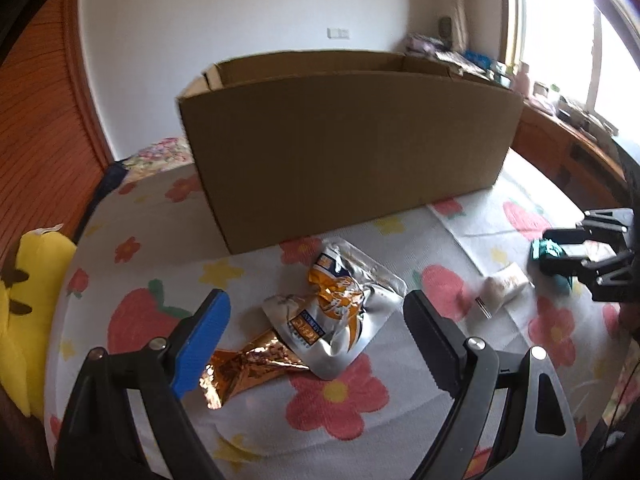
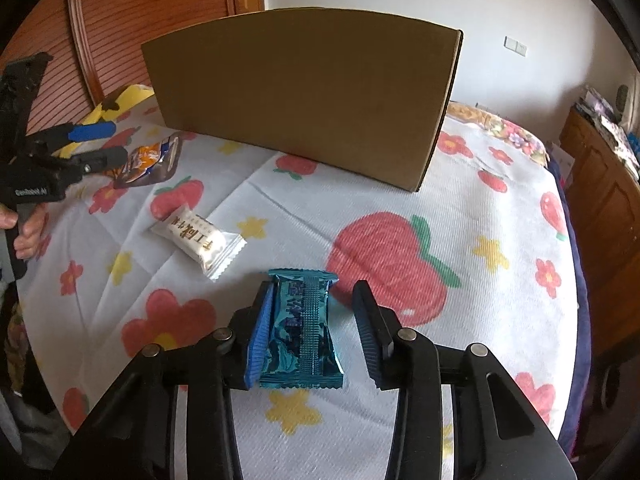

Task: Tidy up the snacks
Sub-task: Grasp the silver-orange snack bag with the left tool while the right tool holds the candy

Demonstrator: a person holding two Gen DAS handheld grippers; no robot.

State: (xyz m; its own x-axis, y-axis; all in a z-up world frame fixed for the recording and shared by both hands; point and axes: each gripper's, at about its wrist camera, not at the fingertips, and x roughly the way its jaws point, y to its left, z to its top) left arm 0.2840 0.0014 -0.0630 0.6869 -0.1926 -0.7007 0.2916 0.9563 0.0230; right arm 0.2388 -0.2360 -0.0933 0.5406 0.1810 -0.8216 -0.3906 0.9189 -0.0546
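The teal foil snack bar (image 2: pixel 301 330) lies flat on the bedspread between the fingers of the right gripper (image 2: pixel 310 332). Its blue pad touches the wrapper's left edge, the black pad stands apart on the right, so the jaws are not clamped. The wrapper has a ribbed centre seam and zigzag-cut ends; its print is too dark to read. At ten o'clock from it lies a white pillow-pack snack (image 2: pixel 199 242) bearing gold Chinese characters. Further toward ten o'clock, silver-and-orange crinkled foil pouches (image 1: pixel 338 312) and a copper foil wrapper (image 1: pixel 252 368) lie under the left gripper (image 1: pixel 316 334), whose jaws are spread wide and hold nothing. Its body reads "GenRobot AI", and a hand (image 2: pixel 28 228) grips its handle. At twelve o'clock stands a plain brown cardboard box (image 2: pixel 308 96), open-topped. The ribbed white bedspread (image 2: pixel 460 184) shows strawberries and flowers. A wooden slatted door (image 2: pixel 148 12) and white wall stand behind.
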